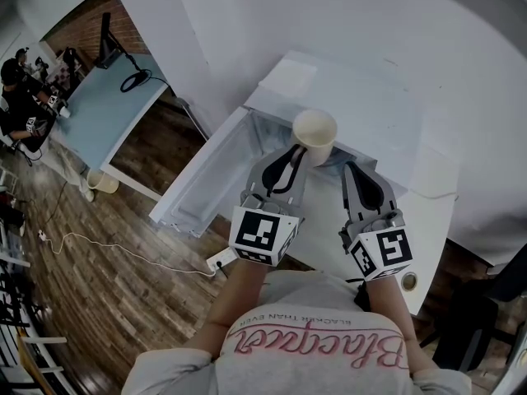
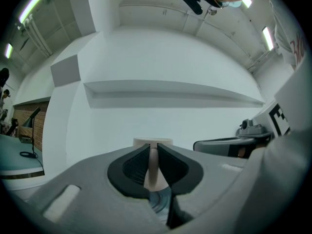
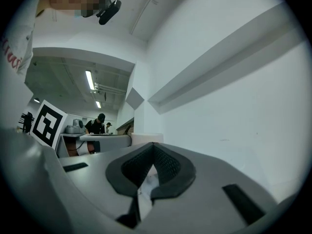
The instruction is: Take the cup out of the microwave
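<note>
1. The left gripper [image 1: 298, 156] is clenched on the near rim of the cup [image 1: 314, 134], held in the air at the front of the microwave [image 1: 354, 89].
2. The right gripper [image 1: 352, 171], just right of it, has its jaws pressed together on nothing.
3. The microwave door [image 1: 202, 188] stands open to the left.
4. A pale blue table [image 1: 107, 109] stands at the far left.

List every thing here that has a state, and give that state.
cup: upright, looks empty, wall pinched by the left gripper
left gripper: shut on the cup
right gripper: shut, nothing between its jaws
microwave door: open
</note>
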{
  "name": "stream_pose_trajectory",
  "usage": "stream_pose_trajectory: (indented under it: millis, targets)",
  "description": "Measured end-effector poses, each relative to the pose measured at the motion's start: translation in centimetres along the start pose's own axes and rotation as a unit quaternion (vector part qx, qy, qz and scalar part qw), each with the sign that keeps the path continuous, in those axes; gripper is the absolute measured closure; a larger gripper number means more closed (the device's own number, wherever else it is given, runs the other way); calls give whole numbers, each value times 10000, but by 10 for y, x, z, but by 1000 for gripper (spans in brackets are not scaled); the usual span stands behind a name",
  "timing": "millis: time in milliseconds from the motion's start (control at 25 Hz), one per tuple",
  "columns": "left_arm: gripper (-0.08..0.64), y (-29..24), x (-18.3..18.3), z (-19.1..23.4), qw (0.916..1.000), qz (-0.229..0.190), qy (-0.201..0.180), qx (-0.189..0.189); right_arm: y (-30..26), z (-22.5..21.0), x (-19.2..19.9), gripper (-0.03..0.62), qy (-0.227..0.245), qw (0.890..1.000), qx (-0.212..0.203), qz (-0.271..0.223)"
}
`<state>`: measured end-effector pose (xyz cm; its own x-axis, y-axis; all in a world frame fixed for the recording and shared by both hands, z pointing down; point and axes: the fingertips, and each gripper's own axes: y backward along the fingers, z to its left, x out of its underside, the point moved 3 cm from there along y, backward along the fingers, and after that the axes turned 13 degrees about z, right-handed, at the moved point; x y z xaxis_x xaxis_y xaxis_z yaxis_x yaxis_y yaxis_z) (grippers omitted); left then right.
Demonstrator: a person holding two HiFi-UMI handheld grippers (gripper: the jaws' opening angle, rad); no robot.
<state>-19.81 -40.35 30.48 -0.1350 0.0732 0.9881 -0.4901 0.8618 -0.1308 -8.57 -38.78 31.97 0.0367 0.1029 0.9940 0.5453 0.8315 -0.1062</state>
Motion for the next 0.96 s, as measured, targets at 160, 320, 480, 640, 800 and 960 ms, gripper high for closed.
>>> stream_pose_trajectory:
  millis: [160,320,480,640,800,960]
  targets:
    - [511,-1,-4,0,10000,-36,-26,43,0,0,2,581,104,9998,110,118]
    - [511,-2,-4,-2,9999,-39,-49,103,1,2,2,581,88,9997,164,150]
    - [511,-1,-3,-3,9999,-43,-72,139,0,4,2,581,158,9996,153,156]
    - [511,-1,-4,-3,9998,-53,-98,181,-1,6,1,581,186,9995,169,187]
    - [511,1,-5,-3,9997,-55,-102,199,-2,8,1,582,190,9995,154,206]
    - [511,2,-5,-3,9997,-73,-96,212,-3,9,1,581,198,9994,149,228]
